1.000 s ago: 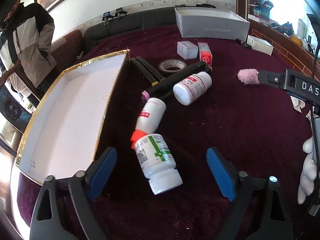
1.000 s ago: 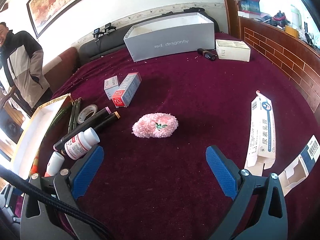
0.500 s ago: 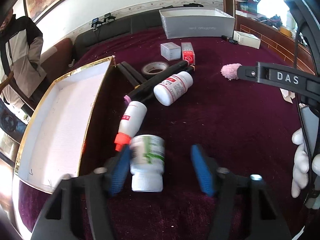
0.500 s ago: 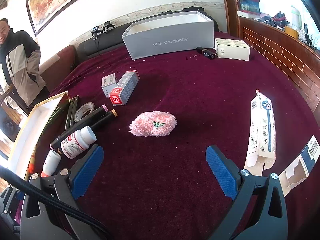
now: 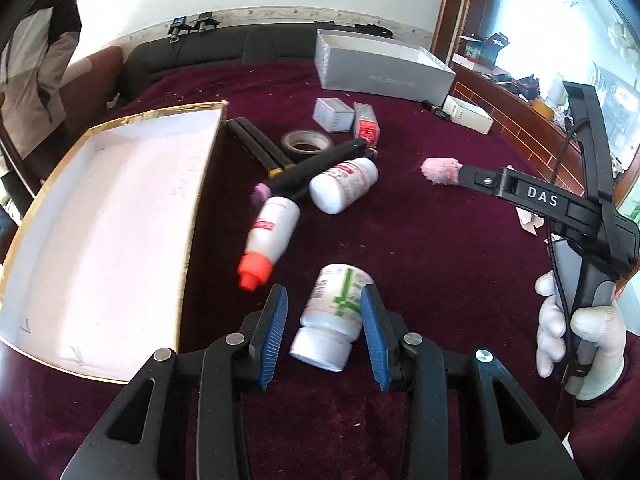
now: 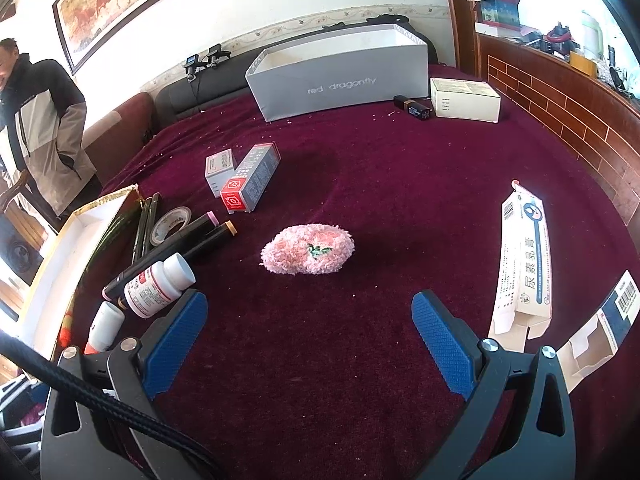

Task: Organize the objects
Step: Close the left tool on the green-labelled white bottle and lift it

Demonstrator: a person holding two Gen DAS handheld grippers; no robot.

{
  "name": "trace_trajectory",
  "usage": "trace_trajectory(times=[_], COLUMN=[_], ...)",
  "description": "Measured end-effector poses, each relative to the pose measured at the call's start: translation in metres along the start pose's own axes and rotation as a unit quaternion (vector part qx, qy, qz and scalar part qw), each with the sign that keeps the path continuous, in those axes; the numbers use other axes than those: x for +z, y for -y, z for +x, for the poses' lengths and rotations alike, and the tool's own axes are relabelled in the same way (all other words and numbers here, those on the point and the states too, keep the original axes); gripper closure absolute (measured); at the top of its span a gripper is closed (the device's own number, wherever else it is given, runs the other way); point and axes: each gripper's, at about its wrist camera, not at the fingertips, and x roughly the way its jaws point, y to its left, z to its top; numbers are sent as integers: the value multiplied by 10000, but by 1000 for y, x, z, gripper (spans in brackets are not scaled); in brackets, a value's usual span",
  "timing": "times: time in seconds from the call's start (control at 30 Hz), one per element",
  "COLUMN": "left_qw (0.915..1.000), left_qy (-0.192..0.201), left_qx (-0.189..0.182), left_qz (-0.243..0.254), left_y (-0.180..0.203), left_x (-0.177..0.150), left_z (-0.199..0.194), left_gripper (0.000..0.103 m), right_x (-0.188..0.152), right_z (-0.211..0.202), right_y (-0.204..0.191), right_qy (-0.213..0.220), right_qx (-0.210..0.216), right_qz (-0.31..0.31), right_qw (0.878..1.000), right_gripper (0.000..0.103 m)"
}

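While the green-labelled bottle (image 5: 338,312) is lying on the maroon cloth (image 5: 420,264) with its white cap toward me, my left gripper (image 5: 324,334) is straddling it, narrowed to not much more than the bottle's width. The right blue pad (image 5: 370,332) is sitting against the bottle's side; on the left a thin gap is showing (so I cannot tell whether I am truly clamping it). Just beyond, an orange-capped bottle (image 5: 268,236) is lying at a slant beside the gold-edged white tray (image 5: 100,216), and a red-labelled bottle (image 5: 344,186) is resting against the black markers (image 5: 316,164), near a tape roll (image 5: 306,142). My right gripper (image 6: 310,336) is hovering over bare cloth with its fingers spread wide and holding nothing, the pink fluffy pad (image 6: 308,250) lying ahead of it between the fingertips' lines. To its right, a flattened white carton (image 6: 524,268) is lying well apart from the pad. Farther back, two small boxes (image 6: 242,178) are sitting side by side, and a long grey box (image 6: 340,76) is standing at the cloth's far edge.
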Motion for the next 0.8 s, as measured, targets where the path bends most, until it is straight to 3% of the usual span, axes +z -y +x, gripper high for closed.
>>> trace_trajectory(times=[0.1,0.2,0.3,0.43,0.63,0.8], left_qw=[9992,9977,9966,9961,9995,9992], left_qy=[78,-82,-166,-338,-131,369], left_qx=[105,202,400,403,159,31], left_qz=[374,641,699,713,221,-145], left_y=[14,20,22,25,7,-23], left_x=[0,-1,-3,-9,-11,-8], left_z=[1,11,20,30,11,-32], left_gripper=[70,70,70,72,74,74], right_x=[0,0,0,0,0,4], right_z=[0,0,1,2,2,-9], right_y=[0,1,1,0,-1,-17], right_qy=[-6,-14,-18,-31,7,111], right_qx=[19,39,43,22,-57,-125], right_qz=[2,29,36,8,-33,-312], right_qw=[10000,10000,10000,10000,10000,9994], right_gripper=[0,0,0,0,0,0])
